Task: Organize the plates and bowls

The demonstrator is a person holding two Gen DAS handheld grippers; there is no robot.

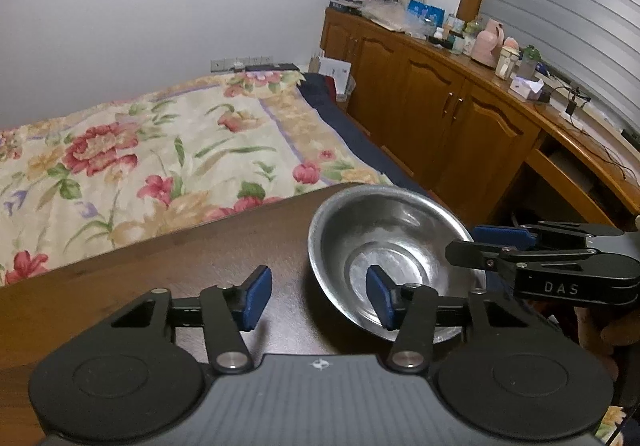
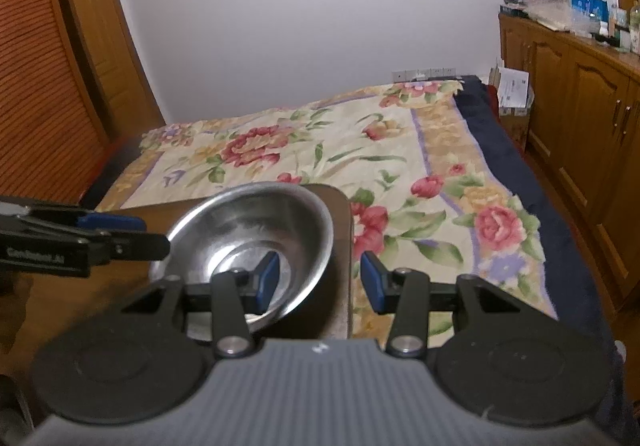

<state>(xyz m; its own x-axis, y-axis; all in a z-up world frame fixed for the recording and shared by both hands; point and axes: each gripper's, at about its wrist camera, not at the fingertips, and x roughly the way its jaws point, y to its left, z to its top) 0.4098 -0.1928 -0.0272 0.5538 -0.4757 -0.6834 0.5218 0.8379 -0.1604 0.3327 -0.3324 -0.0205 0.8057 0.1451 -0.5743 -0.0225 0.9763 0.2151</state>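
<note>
A steel bowl (image 1: 384, 242) stands on the dark wooden table (image 1: 180, 266) near its far right corner; it also shows in the right wrist view (image 2: 256, 230). My left gripper (image 1: 318, 296) is open, its left pad over the table and its right pad (image 1: 378, 298) over the bowl's inside, the near-left rim between the jaws. My right gripper (image 2: 320, 280) is open too, its left pad (image 2: 268, 280) inside the bowl and its right pad beyond the rim, over the table's edge. Each gripper shows in the other's view, at the bowl's rim (image 1: 472, 250) (image 2: 148, 238).
A bed with a floral cover (image 2: 360, 150) lies just beyond the table. Wooden cabinets (image 1: 440, 98) with clutter on top run along the right wall. A wooden door (image 2: 100, 46) stands at the left.
</note>
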